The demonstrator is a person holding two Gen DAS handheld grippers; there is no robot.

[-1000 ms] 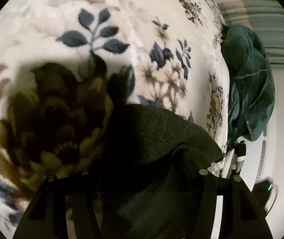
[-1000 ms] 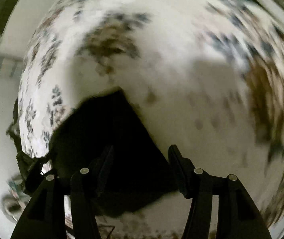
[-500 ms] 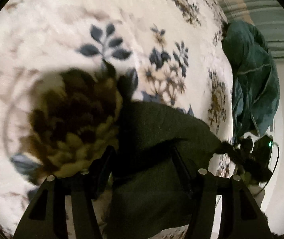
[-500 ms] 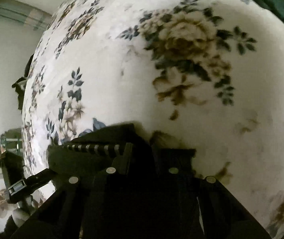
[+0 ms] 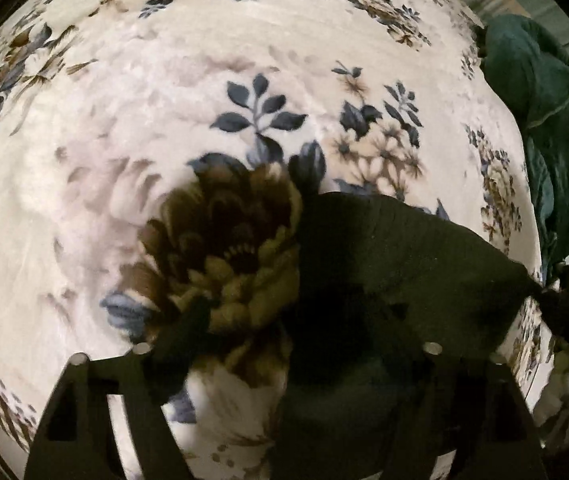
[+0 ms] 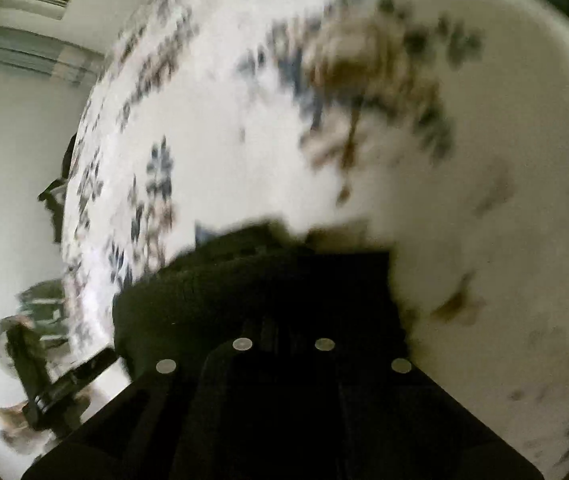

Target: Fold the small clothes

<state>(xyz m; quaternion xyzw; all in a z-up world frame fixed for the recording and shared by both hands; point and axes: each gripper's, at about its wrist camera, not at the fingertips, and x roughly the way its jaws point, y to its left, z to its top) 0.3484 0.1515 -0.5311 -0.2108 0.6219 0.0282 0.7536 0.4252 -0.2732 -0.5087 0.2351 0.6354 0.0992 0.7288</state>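
A small dark green garment (image 5: 396,248) lies on the white floral blanket (image 5: 164,100). My left gripper (image 5: 300,312) is open over its left edge; the left finger (image 5: 188,320) rests on the brown flower print and the right finger is lost against the dark cloth. In the right wrist view, which is blurred, my right gripper (image 6: 284,292) is shut on the same dark garment (image 6: 204,292), and the cloth bunches to the left of the fingers.
A teal garment (image 5: 544,128) hangs over the blanket's right edge. Beyond that edge are a dark stand and the pale floor (image 5: 564,400). In the right wrist view the blanket edge (image 6: 80,200) and the floor lie to the left.
My left gripper has opened and drawn back from the dark garment. My right gripper closed on the garment half a second ago and is now moving with it.
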